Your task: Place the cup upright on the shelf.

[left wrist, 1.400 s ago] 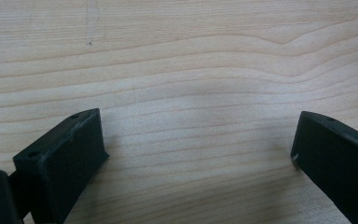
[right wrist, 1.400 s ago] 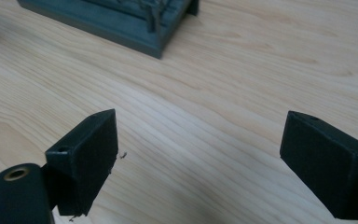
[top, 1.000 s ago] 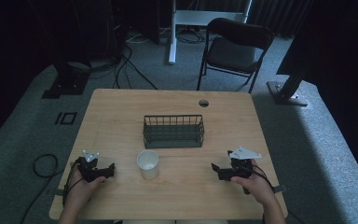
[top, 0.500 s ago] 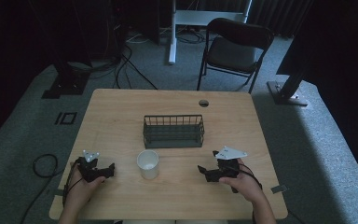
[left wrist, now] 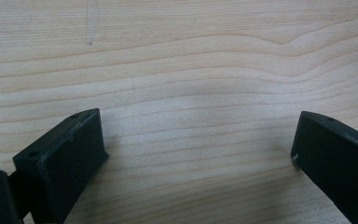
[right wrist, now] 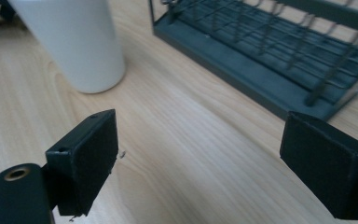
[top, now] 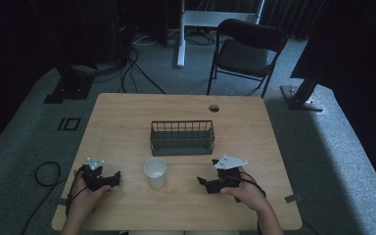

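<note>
R hand-held gripper (top: 206, 182) sits low on the table (top: 127, 117) at about 4 o'clock from the white cup (top: 155, 172), held in the person's R hand (top: 247, 193), its grey 3-cornered plate on top. In the right gripper view its 2 black jaws stand wide apart w/ nothing between them but bare wood; the cup (right wrist: 72, 42) stands upright at about 11 o'clock ahead of the jaws, near but not touching. The wire basket (right wrist: 270, 51) lies at about 1 o'clock ahead, its dark base on the table, apart from the right-hand jaw.

L hand-held gripper (top: 113, 179) rests at the table's near L part, at about 9 o'clock from the cup, gripped by the L hand (top: 85, 193). In the left gripper view its 2 jaws are also spread wide, holding nothing, just wood grain between and ahead of them.

From the high view: cup is upright, open end up, roughly midway between the 2 grippers, clear of both. Basket (top: 182, 138) is at 12 to 1 o'clock from the cup, near but separate, about table centre. A round hole (top: 214, 108) sits in the tabletop beyond the basket. A folding chair (top: 247, 51) stands on the floor past the table's far edge at about 1 o'clock.
</note>
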Motion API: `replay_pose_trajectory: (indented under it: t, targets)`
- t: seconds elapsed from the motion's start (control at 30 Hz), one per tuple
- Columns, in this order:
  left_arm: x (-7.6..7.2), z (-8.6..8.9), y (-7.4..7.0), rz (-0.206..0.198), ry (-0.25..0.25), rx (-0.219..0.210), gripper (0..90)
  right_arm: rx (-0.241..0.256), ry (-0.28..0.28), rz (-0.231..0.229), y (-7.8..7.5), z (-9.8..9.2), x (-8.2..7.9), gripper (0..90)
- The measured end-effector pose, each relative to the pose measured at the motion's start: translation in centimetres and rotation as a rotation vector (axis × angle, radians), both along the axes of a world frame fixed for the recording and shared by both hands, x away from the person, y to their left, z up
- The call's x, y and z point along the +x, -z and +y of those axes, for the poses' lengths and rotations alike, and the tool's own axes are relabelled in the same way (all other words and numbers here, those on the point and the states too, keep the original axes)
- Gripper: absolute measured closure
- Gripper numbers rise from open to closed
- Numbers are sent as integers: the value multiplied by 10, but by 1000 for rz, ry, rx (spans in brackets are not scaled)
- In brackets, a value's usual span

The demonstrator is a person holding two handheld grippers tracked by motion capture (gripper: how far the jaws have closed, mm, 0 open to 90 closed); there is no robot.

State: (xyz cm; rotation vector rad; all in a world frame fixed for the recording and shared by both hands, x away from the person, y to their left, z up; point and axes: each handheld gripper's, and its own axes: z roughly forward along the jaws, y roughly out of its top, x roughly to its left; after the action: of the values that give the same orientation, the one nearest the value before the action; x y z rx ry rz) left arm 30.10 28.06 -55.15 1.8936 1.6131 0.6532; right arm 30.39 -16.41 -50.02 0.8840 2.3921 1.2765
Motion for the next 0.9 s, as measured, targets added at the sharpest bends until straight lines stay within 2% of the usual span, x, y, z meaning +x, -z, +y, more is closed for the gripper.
replay_pose_trajectory:
  t: [0.03, 0.1, 0.23, 0.47, 0.6, 0.9]
  targets:
    - [0, 0, 0, 0, 0, 0, 30, 0, 0, 0, 0, 0, 0, 110]
    - [0, 0, 0, 0, 1, 0, 30, -8, -36, 4, 1, 9, -2, 110]
    - [0, 0, 0, 0, 0, 0, 30, 3, -58, 2, 0, 20, -3, 110]
    - [0, 0, 0, 0, 0, 0, 30, -6, -108, -1, 1, 37, -4, 110]
    - [0, 0, 0, 0, 0, 0, 30, 1, -126, 3, 3, 45, -4, 110]
    - [0, 0, 0, 0, 0, 0, 30, 11, -144, -19, 2, 57, -3, 111]
